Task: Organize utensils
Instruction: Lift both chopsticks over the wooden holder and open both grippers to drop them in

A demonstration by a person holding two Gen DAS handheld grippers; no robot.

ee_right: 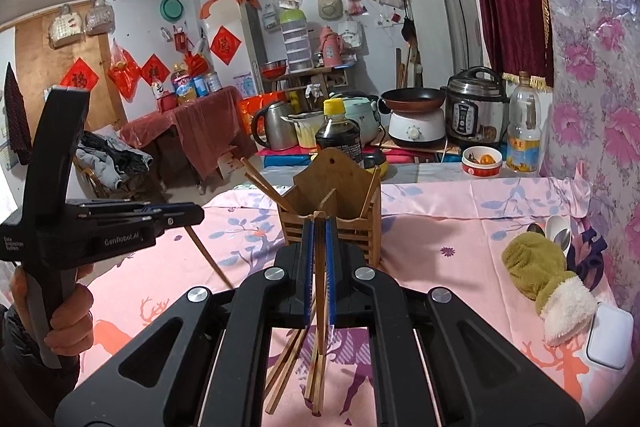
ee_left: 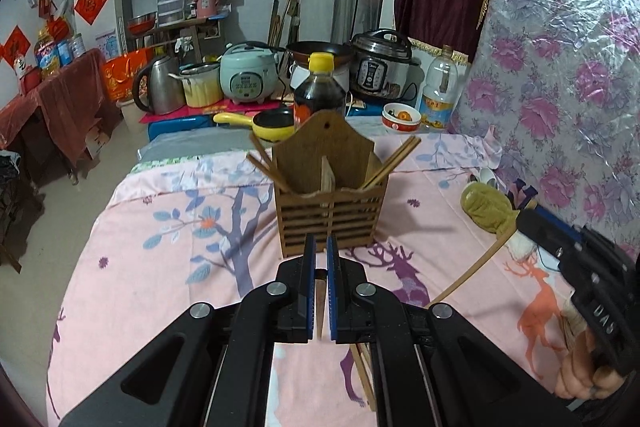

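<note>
A brown slatted wooden utensil holder (ee_left: 330, 203) with a peaked back board stands upright on the table's pink deer-print cloth (ee_left: 168, 267). Thin brown wooden chopsticks (ee_left: 394, 159) lean outward from its two compartments, tips fanning up to either side.

Behind the holder stands a dark sauce bottle with a yellow cap (ee_left: 319, 89); to its right lies an olive-green mitten (ee_right: 540, 271).

The left gripper (ee_left: 321, 255), near the holder's front, is clamped on one thin chopstick (ee_right: 208, 255) slanting downward. The right gripper (ee_right: 319, 239) is closed on a single chopstick running along its fingers, with loose chopsticks (ee_right: 296, 359) beneath.
</note>
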